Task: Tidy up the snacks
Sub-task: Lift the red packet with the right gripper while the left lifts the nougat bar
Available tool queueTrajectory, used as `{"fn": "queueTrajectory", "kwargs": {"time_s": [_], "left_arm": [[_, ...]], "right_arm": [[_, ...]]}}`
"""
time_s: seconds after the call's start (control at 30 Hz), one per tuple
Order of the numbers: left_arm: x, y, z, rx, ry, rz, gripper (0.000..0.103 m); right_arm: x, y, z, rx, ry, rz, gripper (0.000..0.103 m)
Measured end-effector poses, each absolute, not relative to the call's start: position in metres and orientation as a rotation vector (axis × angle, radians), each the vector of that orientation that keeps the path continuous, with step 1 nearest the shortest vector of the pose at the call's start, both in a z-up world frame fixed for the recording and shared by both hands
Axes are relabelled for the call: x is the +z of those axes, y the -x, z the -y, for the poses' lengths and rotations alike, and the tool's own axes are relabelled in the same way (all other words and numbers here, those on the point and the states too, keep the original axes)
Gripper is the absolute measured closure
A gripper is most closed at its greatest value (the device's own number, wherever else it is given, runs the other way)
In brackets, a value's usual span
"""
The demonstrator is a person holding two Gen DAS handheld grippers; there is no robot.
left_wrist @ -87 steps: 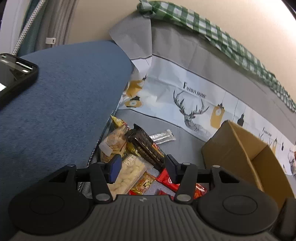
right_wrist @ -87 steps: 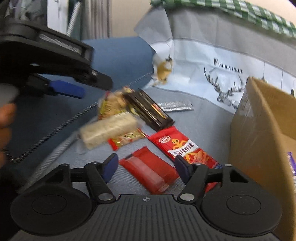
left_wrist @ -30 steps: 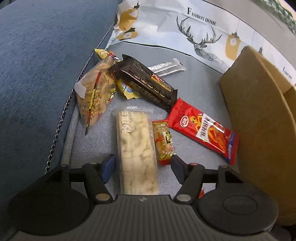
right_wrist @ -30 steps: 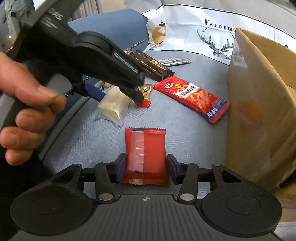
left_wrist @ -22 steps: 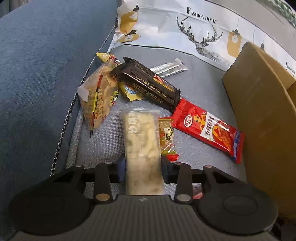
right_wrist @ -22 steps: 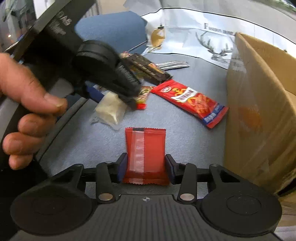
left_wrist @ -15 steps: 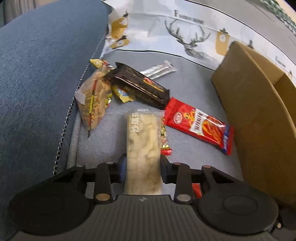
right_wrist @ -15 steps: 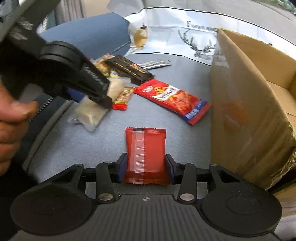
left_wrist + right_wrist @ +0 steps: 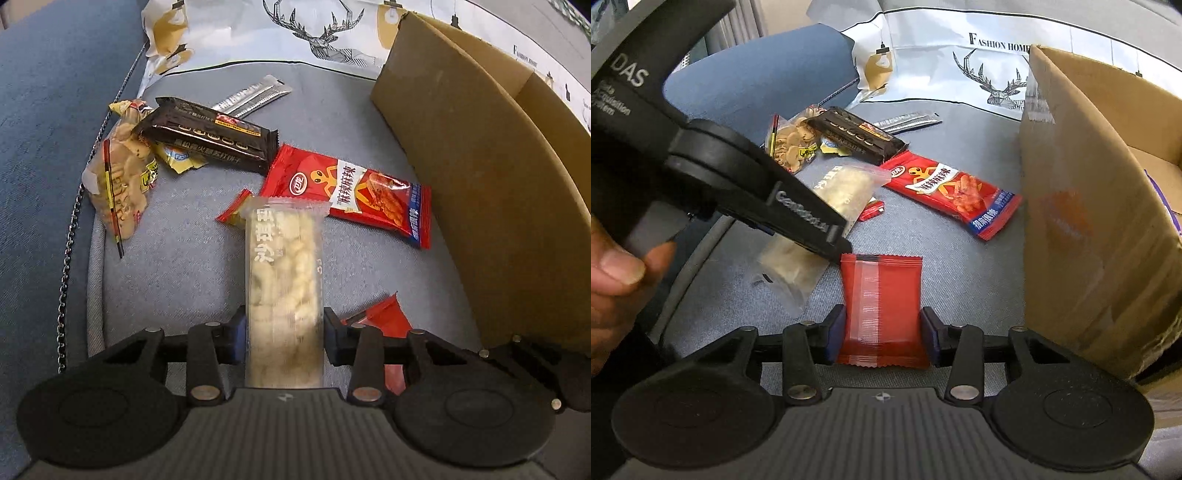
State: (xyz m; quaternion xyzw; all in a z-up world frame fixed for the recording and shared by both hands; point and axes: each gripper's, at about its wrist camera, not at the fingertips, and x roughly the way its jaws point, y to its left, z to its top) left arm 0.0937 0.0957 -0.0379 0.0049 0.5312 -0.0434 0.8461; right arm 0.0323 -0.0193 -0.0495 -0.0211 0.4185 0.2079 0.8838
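The cushion (image 9: 177, 266) was grey-blue, the cardboard box (image 9: 480, 177) plain brown, the long chip packet (image 9: 347, 192) red with a blue end, the biscuit wrapper (image 9: 210, 138) dark brown, the cloth (image 9: 960, 66) white with black stags.

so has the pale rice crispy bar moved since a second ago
Yes. The pale rice crispy bar, clamped in the left gripper, has lifted and now overlaps the small red-and-yellow packet it lay beside, toward the cardboard box.

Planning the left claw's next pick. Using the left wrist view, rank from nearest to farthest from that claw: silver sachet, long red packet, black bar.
1. Long red packet, just ahead, right of centre.
2. Black bar, farther, left.
3. Silver sachet, behind the bar, farthest.
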Motion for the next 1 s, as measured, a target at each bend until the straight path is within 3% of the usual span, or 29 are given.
{"fn": "queueTrajectory", "kwargs": {"time_s": [1.0], "left_arm": [[-0.02, -0.087, -0.104, -0.08, 0.053, -1.003, 0.063]], "right_arm": [[-0.04, -0.024, 0.02, 0.434, 0.061, -0.811, 0.059]]}}
